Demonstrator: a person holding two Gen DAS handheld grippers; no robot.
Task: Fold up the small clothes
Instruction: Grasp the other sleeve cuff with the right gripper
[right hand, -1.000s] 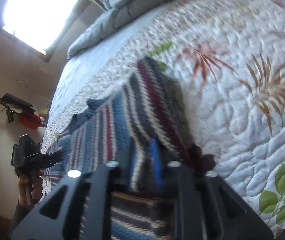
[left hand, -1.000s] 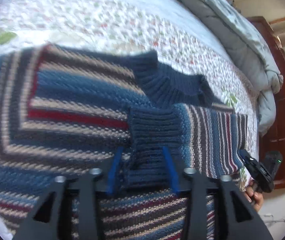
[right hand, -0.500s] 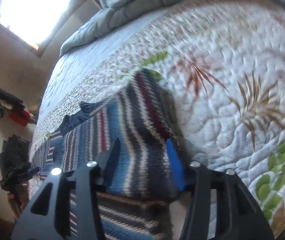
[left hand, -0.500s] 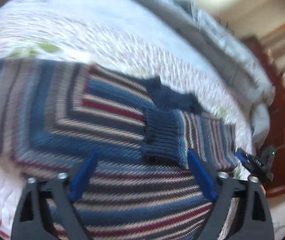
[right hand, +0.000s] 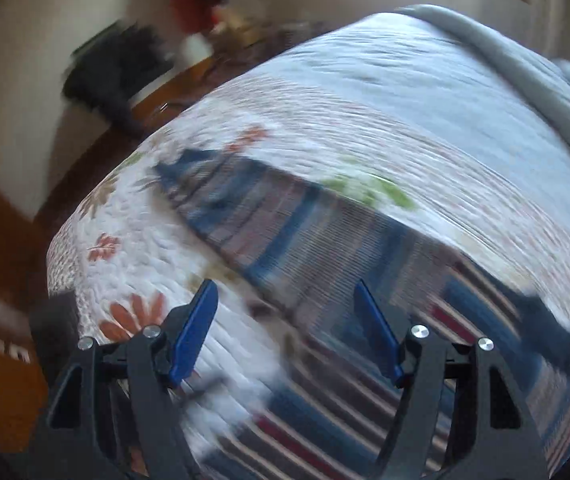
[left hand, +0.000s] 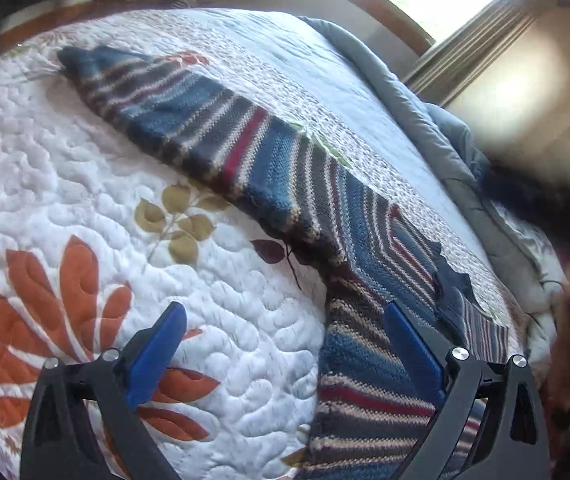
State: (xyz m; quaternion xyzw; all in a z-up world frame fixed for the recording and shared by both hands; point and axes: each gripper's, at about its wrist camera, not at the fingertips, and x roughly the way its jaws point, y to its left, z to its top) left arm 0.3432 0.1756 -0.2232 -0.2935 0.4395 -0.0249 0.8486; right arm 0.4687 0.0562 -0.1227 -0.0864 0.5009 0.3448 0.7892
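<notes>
Off the sweater now, both tools (right seemingly) emptied.

The left claw has two black plastic finger arms with triangular cut-outs, each tipped with a flat, bright blue pad angling in from 7 and 5 o'clock. Round silver screw heads sit in pairs on the knuckles of each arm. The right claw is built alike: black skeletal arms, blue pads, two shiny screws a side, somewhat blurred.
</notes>
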